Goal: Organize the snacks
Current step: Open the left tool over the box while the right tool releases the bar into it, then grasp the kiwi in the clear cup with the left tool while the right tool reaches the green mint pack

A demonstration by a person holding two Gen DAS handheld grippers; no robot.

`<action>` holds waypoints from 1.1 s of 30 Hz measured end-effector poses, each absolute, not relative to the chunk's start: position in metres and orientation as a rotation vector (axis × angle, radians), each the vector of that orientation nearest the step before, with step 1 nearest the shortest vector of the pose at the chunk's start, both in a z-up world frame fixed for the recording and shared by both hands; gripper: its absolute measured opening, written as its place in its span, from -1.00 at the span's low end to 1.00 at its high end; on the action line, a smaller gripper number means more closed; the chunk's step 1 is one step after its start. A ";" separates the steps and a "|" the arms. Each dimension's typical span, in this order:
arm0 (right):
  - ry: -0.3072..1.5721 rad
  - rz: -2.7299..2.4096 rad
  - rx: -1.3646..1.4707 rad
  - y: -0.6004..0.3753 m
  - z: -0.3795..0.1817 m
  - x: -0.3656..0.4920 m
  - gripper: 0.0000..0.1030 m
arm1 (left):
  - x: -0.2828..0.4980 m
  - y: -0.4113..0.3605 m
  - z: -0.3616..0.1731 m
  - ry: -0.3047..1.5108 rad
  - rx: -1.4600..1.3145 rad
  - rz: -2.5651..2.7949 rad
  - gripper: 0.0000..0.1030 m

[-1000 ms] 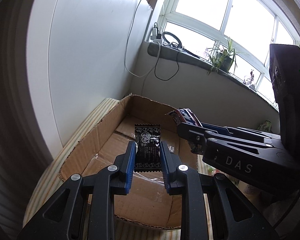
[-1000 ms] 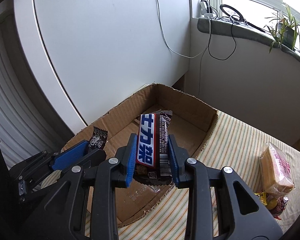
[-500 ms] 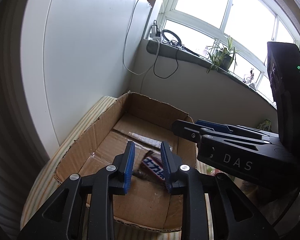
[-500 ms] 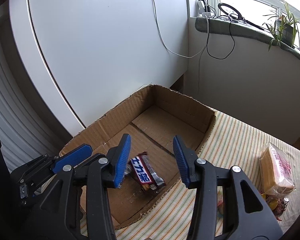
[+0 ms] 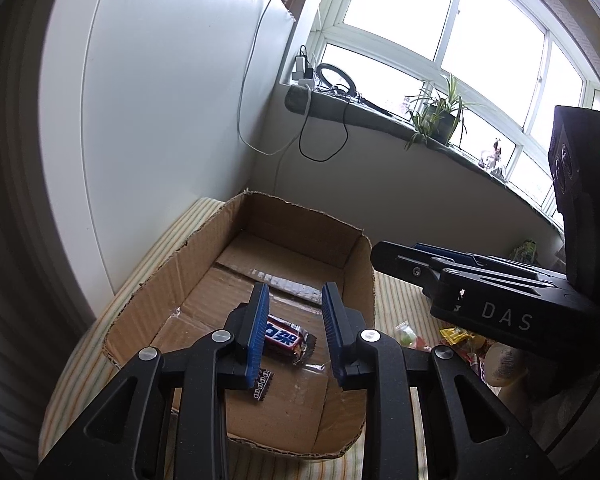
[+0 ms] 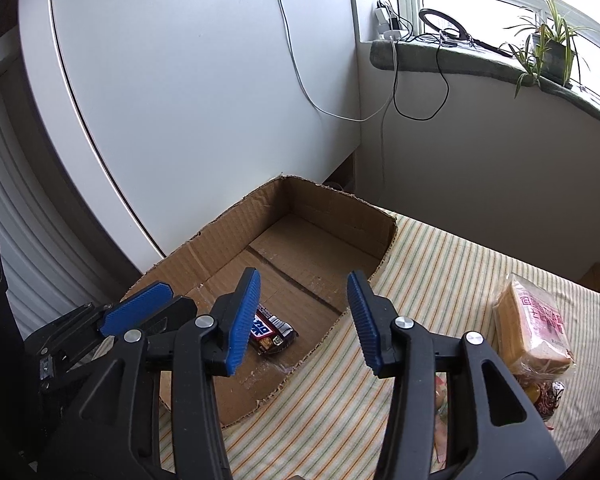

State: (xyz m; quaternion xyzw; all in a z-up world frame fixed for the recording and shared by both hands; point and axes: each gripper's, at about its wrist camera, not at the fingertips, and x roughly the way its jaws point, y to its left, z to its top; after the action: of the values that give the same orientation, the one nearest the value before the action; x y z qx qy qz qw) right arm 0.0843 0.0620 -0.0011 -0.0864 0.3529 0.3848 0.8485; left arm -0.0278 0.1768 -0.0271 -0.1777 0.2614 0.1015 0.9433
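Observation:
A brown cardboard box (image 5: 358, 276) sits on a striped cloth. Inside it lies a dark red and blue candy bar (image 5: 285, 339), with the corner of a black patterned packet (image 5: 262, 385) beside it. My left gripper (image 5: 296, 330) hovers over the box, open, its blue pads apart with nothing between them. In the right wrist view the candy bar (image 6: 271, 332) lies in the near part of the box (image 6: 384, 236). My right gripper (image 6: 304, 316) stands open and empty above the box's right rim. The left gripper (image 6: 152, 308) shows at the lower left.
A wrapped bread loaf (image 6: 534, 320) and several small snack packets (image 6: 548, 398) lie on the striped cloth (image 6: 440, 272) right of the box. A white panel stands behind the box. Cables hang from a windowsill with a potted plant (image 5: 440, 120).
The left gripper let go of the black packet and the right gripper let go of the candy bar; both now lie in the box. The right gripper has drawn back to the right.

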 end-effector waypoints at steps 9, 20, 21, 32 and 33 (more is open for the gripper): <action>0.735 0.760 -0.159 0.015 0.001 0.084 -0.07 | -0.021 0.159 -0.024 0.538 -0.340 0.161 -0.48; 0.732 0.680 -0.118 -0.059 -0.004 0.077 0.24 | -0.008 0.130 -0.019 0.541 -0.316 0.112 -0.28; 0.730 0.671 -0.120 -0.065 -0.006 0.075 0.25 | -0.007 0.128 -0.019 0.543 -0.314 0.107 -0.28; 0.785 0.590 -0.170 -0.135 -0.044 0.056 0.42 | 0.006 0.103 -0.025 0.575 -0.303 0.056 -0.05; 0.794 0.587 -0.182 -0.140 -0.049 0.055 0.42 | 0.008 0.100 -0.027 0.581 -0.297 0.051 -0.05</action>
State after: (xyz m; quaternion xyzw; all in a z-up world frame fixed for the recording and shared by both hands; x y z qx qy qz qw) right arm 0.0547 -0.1403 -0.0493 -0.0871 0.3807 0.2815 0.8765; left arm 0.0077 0.0999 -0.0266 -0.1459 0.2854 0.0253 0.9469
